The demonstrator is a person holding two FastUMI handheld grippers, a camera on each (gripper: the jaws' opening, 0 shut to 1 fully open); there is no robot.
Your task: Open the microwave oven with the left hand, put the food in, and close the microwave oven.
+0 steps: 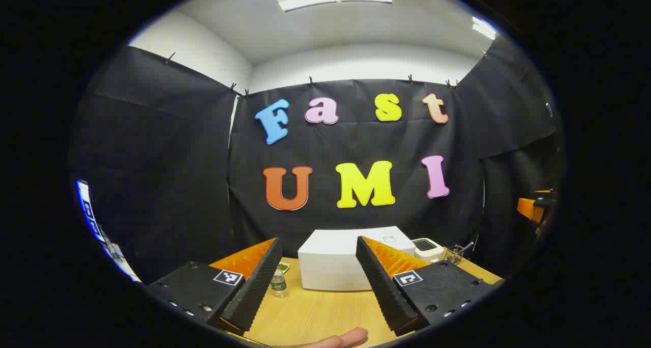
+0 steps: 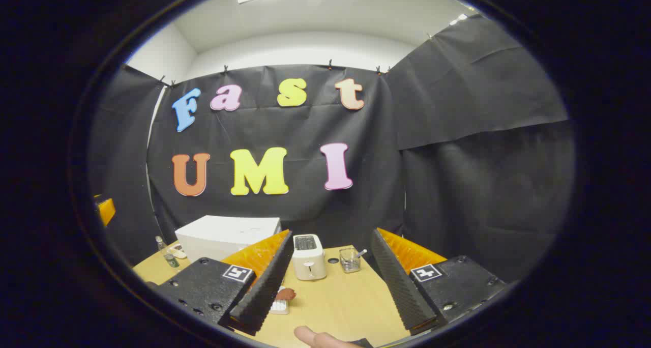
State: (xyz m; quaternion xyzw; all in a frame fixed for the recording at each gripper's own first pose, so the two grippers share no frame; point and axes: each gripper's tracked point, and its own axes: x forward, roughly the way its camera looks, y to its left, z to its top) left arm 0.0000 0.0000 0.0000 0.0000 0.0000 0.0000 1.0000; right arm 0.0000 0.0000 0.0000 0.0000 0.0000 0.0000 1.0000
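So, nothing's been touched yet as far as I can judge. The left tongs [image 1: 318,282] are spread wide with nothing between the fingers, hanging over the near part of the worktop [image 1: 325,312]. Straight ahead of them, framed in the gap between the two fingers, sits the microwave oven [image 1: 351,259], a white box at the back of the worktop against the black cloth. It looks shut from here, but I honestly can't make out a handle or which side the door hinges on. Its long side runs across the view, so the left tongs face it nearly square on.

The right tongs [image 2: 330,282] are also spread and empty. From their camera the microwave oven [image 2: 226,236] lies off to the left and further back, so the left hand is clearly the better placed one for the door, which fits the task anyway.

The food [image 2: 286,293] seems to be the reddish-brown bit on a small white tray [image 2: 278,306], on the worktop just beside the left finger of the right tongs, partly hidden by it. So the right tongs are the near ones for that.

Other stuff around: a white toaster [image 2: 309,256], a little wire basket [image 2: 349,259] next to it, and a small bottle [image 1: 277,283] left of the microwave.

My read: the left goes forward to find the door edge first.
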